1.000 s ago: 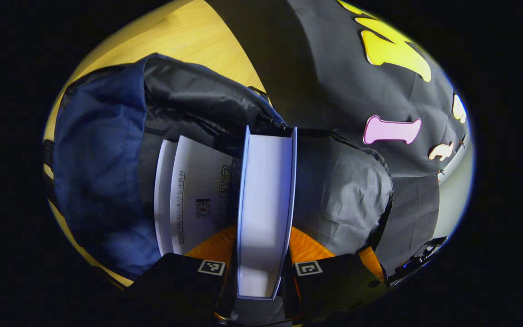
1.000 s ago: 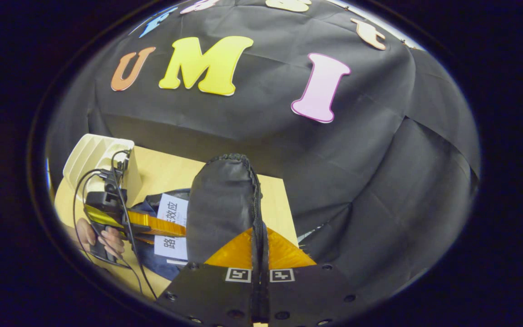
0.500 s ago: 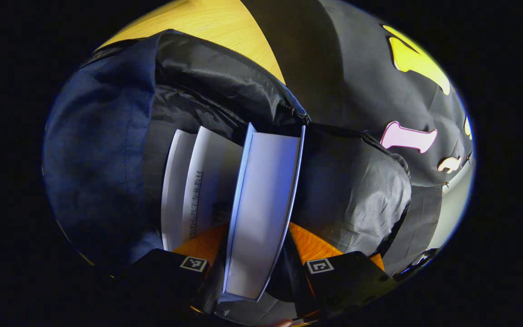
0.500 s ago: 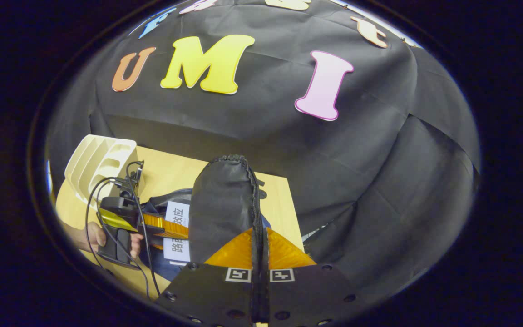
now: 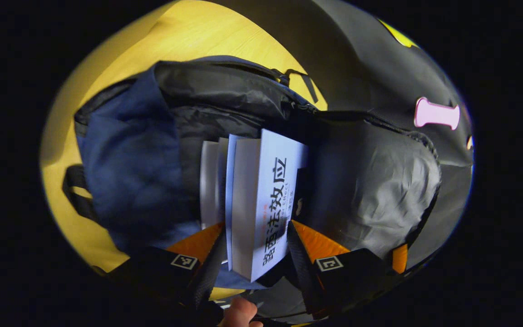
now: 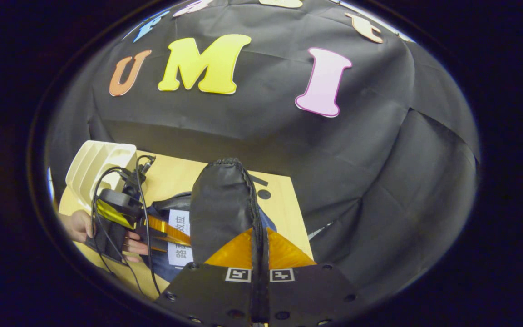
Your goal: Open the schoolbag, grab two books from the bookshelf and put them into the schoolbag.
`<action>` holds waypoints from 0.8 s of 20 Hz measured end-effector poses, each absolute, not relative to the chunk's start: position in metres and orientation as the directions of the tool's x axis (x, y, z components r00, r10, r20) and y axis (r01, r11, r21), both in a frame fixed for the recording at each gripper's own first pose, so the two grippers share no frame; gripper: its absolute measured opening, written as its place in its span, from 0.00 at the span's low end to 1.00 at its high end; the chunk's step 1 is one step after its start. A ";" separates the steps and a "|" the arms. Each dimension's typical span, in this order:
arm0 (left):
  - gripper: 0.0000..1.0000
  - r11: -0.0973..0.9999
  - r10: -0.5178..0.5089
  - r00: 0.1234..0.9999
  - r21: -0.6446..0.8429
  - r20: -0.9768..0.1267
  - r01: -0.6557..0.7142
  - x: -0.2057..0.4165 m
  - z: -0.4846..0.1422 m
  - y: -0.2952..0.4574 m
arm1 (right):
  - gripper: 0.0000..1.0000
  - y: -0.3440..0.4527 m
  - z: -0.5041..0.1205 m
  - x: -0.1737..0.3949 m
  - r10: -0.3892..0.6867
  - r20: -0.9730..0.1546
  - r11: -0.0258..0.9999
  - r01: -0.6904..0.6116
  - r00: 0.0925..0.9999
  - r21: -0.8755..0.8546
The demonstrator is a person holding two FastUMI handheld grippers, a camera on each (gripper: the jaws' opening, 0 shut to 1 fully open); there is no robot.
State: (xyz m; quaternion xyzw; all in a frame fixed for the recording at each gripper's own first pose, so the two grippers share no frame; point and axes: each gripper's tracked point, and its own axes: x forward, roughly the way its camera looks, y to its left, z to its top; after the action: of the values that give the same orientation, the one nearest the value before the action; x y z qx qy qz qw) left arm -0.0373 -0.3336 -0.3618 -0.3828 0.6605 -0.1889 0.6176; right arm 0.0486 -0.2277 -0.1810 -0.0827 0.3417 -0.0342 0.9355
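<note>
Seemingly half-sunk white book (image 5: 261, 204) in open schoolbag (image 5: 125, 159)

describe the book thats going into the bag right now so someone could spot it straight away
Start at the dark blue schoolbag lying open on the yellow wooden table. In its mouth, the book is the white one standing between the fingers of the left hand-held gripper. Unlike the plain white book already tucked in beside it, it shows large black lettering on its cover.
</note>
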 end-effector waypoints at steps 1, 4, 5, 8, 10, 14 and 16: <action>0.80 0.666 -0.718 0.051 -0.707 -0.694 -0.240 -0.037 -0.358 -0.326 | 0.00 -0.227 -0.182 0.048 -0.118 -0.633 0.985 0.009 0.765 -0.173; 0.80 0.755 -0.640 0.072 -0.644 -0.765 -0.121 -0.028 -0.342 -0.297 | 0.00 -0.223 -0.184 0.046 -0.113 -0.631 0.988 0.020 0.767 -0.152; 0.80 0.783 -0.612 0.084 -0.617 -0.787 -0.078 -0.026 -0.334 -0.287 | 0.00 -0.223 -0.184 0.046 -0.113 -0.628 0.989 0.023 0.770 -0.149; 0.80 0.854 -0.519 0.128 -0.517 -0.845 0.052 -0.023 -0.318 -0.258 | 0.00 -0.219 -0.182 0.044 -0.108 -0.620 0.990 0.027 0.777 -0.138; 0.80 0.881 -0.473 0.165 -0.458 -0.866 0.120 -0.020 -0.306 -0.241 | 0.00 -0.213 -0.181 0.041 -0.100 -0.615 0.991 0.025 0.782 -0.130; 0.80 0.901 -0.417 0.212 -0.372 -0.884 0.223 -0.024 -0.279 -0.205 | 0.00 -0.197 -0.175 0.037 -0.081 -0.606 0.993 0.011 0.791 -0.118; 0.80 0.908 -0.395 0.250 -0.336 -0.884 0.249 -0.024 -0.262 -0.187 | 0.00 -0.186 -0.173 0.035 -0.066 -0.602 0.994 0.000 0.796 -0.110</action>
State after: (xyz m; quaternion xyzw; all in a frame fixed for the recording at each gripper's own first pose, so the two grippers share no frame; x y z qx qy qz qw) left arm -0.0245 -0.1873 -0.2623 -0.0635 0.5771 -0.2044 0.7881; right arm 0.0348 -0.1864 -0.1727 -0.0523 0.3189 -0.0174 0.9462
